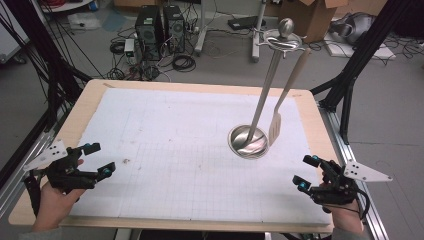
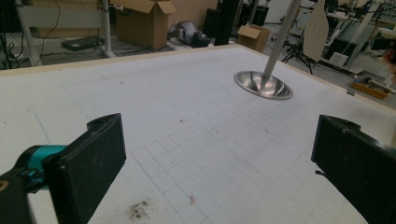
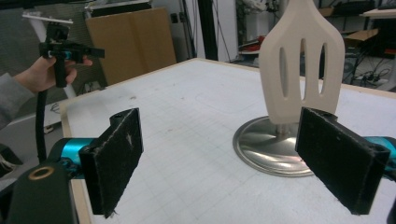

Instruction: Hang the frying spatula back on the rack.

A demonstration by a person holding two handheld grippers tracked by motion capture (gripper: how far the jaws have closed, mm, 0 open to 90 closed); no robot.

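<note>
Above the table (image 1: 200,87), spatula (image 1: 275,127) hangs blade-down, handle up; both tongs wide.

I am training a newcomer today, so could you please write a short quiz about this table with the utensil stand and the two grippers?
1. True or false: the slotted spatula lies flat on the table.
2. Which gripper is nearer the stand's round metal base: A) left gripper, B) right gripper?
3. How do the jaws of both grippers stand?

Key: 1. False, it hangs from the stand's top ring. 2. B. 3. Open, holding nothing.
</note>
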